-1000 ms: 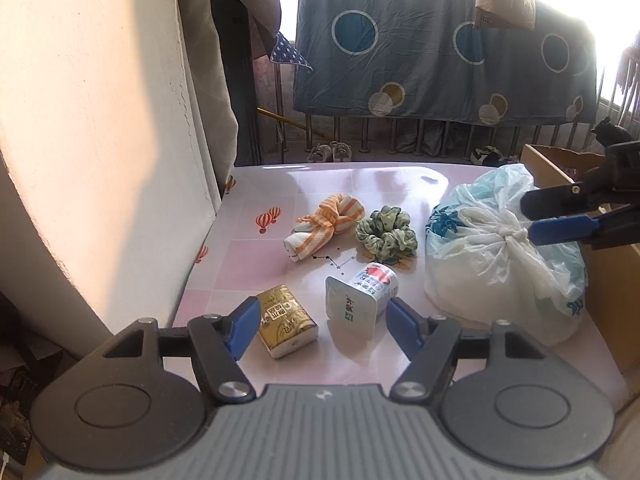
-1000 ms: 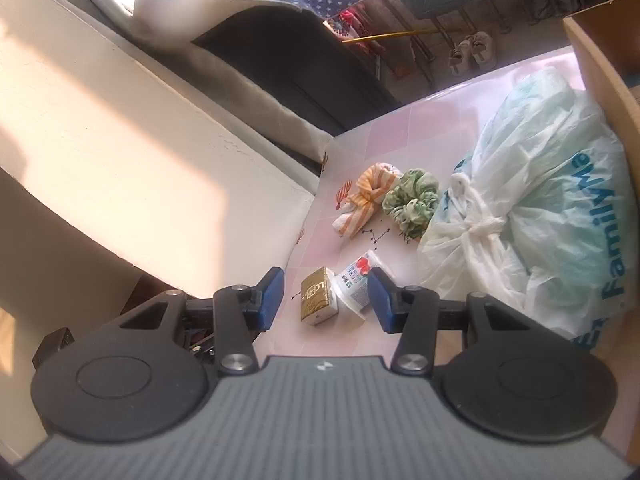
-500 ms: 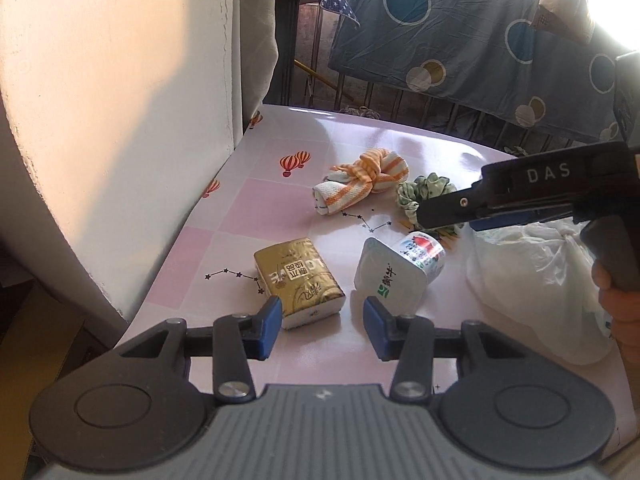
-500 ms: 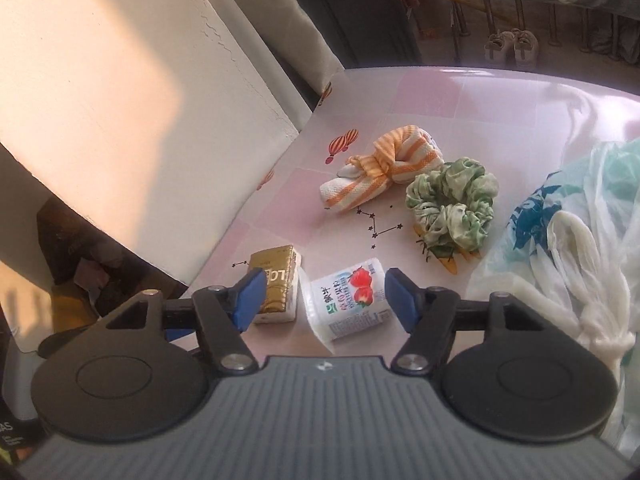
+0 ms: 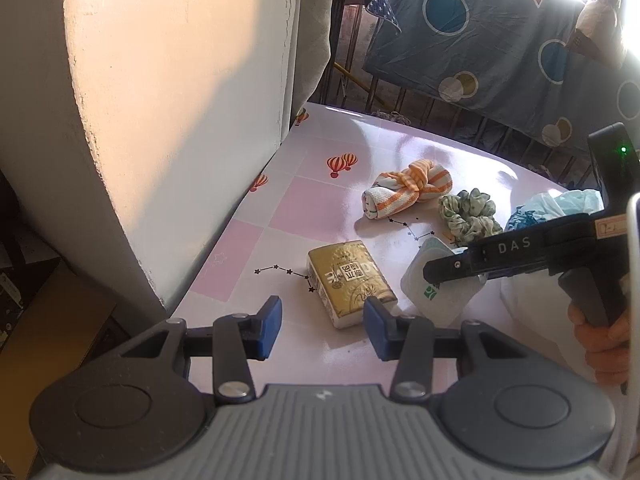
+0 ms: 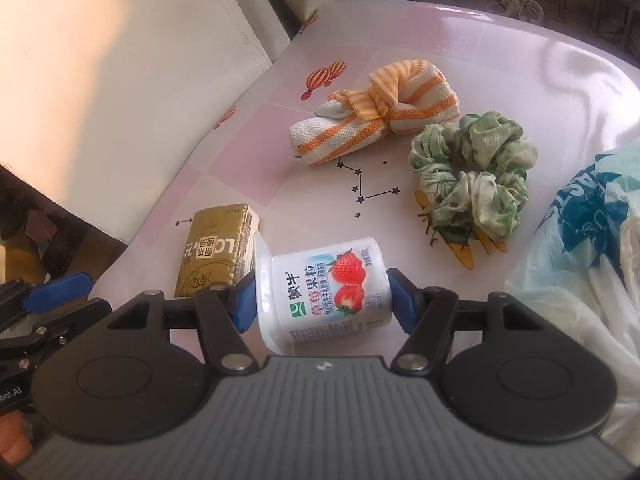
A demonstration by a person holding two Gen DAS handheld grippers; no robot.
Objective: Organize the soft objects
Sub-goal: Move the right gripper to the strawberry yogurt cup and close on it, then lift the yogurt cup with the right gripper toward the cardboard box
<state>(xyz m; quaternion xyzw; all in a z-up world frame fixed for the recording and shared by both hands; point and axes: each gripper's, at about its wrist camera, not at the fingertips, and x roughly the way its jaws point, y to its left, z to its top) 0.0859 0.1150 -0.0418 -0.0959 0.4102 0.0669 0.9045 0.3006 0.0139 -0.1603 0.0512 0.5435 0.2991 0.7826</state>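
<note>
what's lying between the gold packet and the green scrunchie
The yogurt cup on its side, beside the gold packet; bare table before the green scrunchie. Right wrist view.

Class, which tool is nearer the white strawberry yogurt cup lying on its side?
Right. The right tool straddles the white strawberry yogurt cup, jaws closing; the left tool hangs beside it, by the gold tissue pack.

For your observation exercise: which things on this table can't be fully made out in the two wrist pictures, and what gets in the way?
- Yogurt cup, left wrist view: the right gripper crosses it, hiding its label.
- Plastic bag, right wrist view: cut off by the right edge; contents unseen.
- Gold pack, right wrist view: near end hidden behind the gripper.
- Left gripper, right wrist view: only one blue pad shows at the left edge.
</note>
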